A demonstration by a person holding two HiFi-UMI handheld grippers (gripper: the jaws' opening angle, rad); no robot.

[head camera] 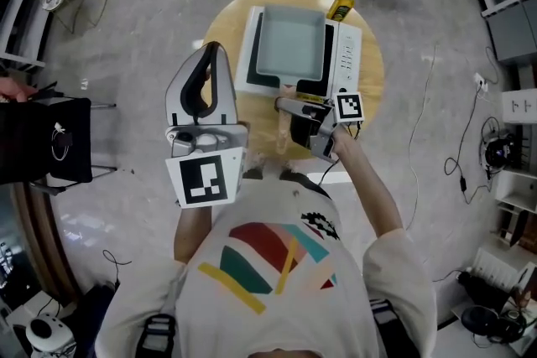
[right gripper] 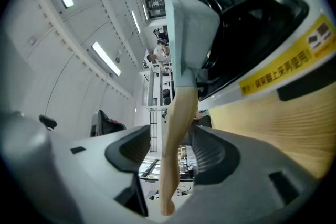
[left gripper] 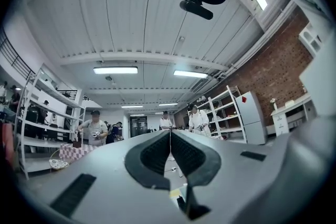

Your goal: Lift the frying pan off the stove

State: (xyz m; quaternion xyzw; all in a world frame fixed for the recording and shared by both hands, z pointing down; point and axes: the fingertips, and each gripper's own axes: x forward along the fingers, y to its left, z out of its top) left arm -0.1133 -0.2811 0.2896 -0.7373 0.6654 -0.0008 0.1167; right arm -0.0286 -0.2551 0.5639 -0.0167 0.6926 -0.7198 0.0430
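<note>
Frying pan [head camera: 289, 46], square and pale, lies flat on the white stove [head camera: 346, 54], which stands on the round wooden surface [head camera: 220, 33]. The left tongs [left gripper: 170, 132] are raised clear of the surface with their tips pressed together and nothing between them. The right tongs [right gripper: 173, 131] stand wide on either side of the pan's wooden handle [right gripper: 181, 102], not clamping it; a yellow bottle [head camera: 342, 4] stands behind the stove.

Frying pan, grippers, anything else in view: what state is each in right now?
Frying pan: sitting on the stove, not lifted.
Right gripper: open, pan handle between its fingers, not clamped.
Left gripper: shut, empty, pointing upward.
Oil bottle: upright, capped.
</note>
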